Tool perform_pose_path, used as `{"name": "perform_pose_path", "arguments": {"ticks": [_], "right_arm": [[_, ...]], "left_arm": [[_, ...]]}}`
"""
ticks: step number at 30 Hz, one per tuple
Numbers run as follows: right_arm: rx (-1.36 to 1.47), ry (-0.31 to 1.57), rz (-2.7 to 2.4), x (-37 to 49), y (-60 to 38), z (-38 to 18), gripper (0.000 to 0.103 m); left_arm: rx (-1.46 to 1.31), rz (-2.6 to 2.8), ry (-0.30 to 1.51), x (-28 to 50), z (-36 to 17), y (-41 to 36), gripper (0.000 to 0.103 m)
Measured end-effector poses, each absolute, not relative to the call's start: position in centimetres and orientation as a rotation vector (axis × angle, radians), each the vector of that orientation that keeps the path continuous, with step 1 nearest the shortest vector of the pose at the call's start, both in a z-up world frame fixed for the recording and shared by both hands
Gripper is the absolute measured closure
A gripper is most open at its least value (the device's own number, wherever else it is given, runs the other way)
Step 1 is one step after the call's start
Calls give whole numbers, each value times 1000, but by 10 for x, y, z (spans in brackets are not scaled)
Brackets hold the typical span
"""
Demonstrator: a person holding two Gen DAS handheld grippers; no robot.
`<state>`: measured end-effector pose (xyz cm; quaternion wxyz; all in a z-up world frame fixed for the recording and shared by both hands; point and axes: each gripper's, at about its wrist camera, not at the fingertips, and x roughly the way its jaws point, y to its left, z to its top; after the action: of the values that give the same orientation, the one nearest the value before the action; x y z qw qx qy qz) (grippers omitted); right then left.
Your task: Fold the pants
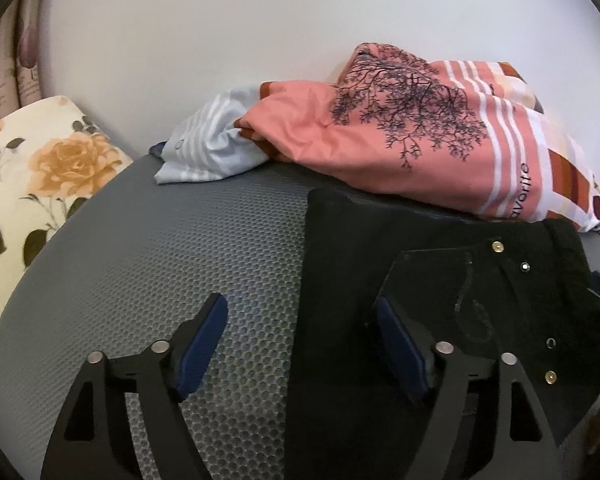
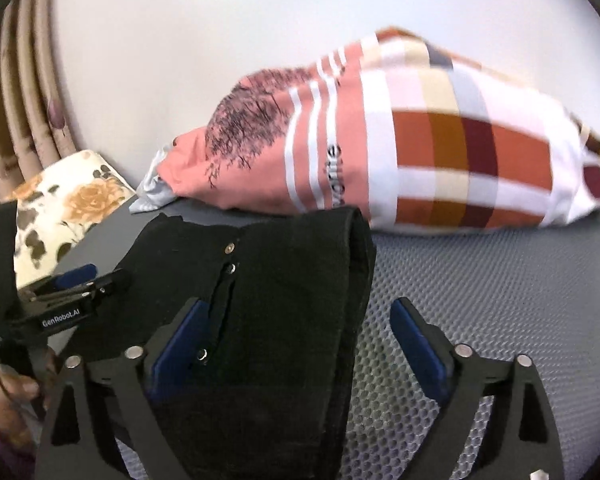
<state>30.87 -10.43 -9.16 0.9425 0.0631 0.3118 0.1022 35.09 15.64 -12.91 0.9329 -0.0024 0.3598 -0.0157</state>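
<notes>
Black pants [image 1: 480,280] with metal snaps lie folded on the grey honeycomb mat [image 1: 180,248]. In the left wrist view my left gripper [image 1: 300,312] is open, its left finger over bare mat and its right finger at the pants' left edge. In the right wrist view the pants [image 2: 292,300] lie thick and folded between the fingers of my open right gripper [image 2: 296,312], whose right finger stands over bare mat [image 2: 500,280]. The left gripper [image 2: 80,280] also shows at the left of that view, at the pants' far side.
A pink pillow with a tree print and stripes [image 1: 400,132] lies behind the pants, seen too in the right wrist view [image 2: 340,152]. A pale blue striped cloth [image 1: 208,148] lies beside it. A floral pillow [image 1: 40,168] sits at the left. A white wall stands behind.
</notes>
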Motion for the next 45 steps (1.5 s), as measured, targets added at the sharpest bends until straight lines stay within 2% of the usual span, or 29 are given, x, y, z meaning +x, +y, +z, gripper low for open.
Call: {"name": "perform_pose_path", "arguments": {"ticks": [7,14,21,30,45], "right_arm": [[108,626,155,308,-104,-91,1],[51,631,126,309,-91,-92,1],[21,657,56,314,-89,-95,1],[-42,672,5,315,-80,-97,1],[-49,666,-8,316,-81,-97,1]], "left_arm": [[17,30,721,348,-129,155,17],[14,46,710,346,-126,157,15],[2,62,672,340,-121,160,7],[22,66,610,331,-114,155,2],[24,69,582,327,-111,154,0]]}}
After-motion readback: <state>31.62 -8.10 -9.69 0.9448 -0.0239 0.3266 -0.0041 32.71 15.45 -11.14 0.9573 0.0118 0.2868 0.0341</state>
